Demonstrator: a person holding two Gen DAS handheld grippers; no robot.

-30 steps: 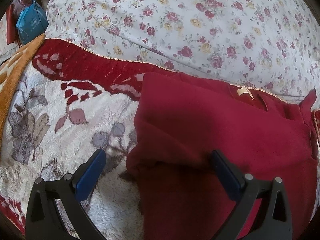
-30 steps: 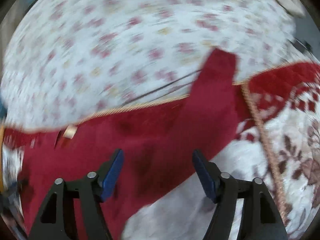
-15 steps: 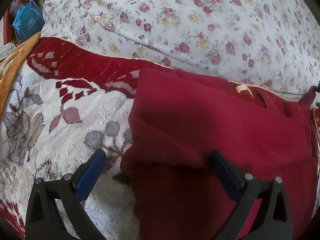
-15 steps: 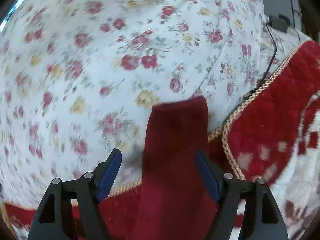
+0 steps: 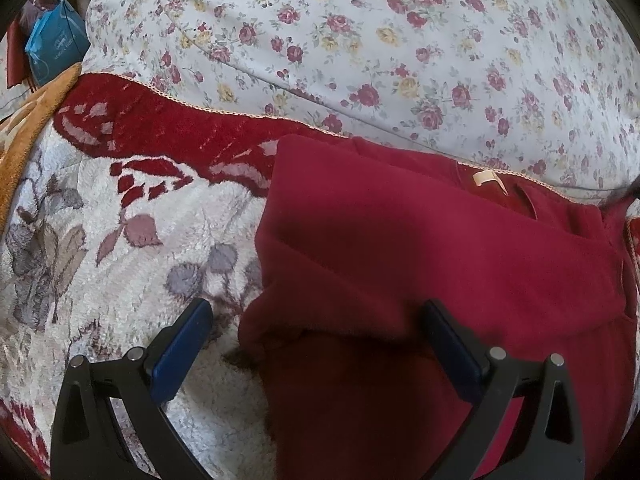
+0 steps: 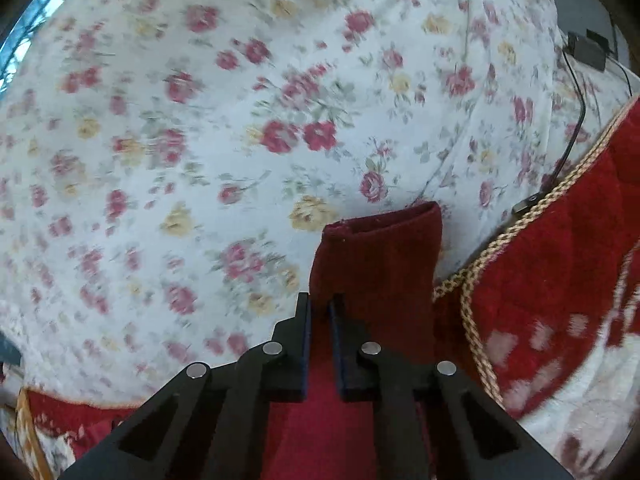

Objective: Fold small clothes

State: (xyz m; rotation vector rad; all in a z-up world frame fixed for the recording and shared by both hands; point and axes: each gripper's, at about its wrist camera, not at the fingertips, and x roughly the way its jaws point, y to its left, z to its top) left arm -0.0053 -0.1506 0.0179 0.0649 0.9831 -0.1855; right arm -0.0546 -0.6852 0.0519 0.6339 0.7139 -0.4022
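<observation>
- Left gripper [image 5: 318, 340]: jaws wide apart, nothing pinched; left pad over the plush floral blanket [image 5: 100, 280], right pad over the folded dark red garment [image 5: 420, 260].
- Garment lies on the blanket, top edge at the rose-print sheet [image 5: 380, 40].
- Right gripper [image 6: 320, 320]: jaws just closed, clamping the garment's sleeve [image 6: 380, 264] near its cuff.

Between our left jaws lies the garment [image 5: 420, 248] on the blanket [image 5: 100, 264]. Beyond it spreads the sheet [image 5: 400, 40]; the sleeve [image 6: 380, 256] runs ahead from our right jaws.
</observation>
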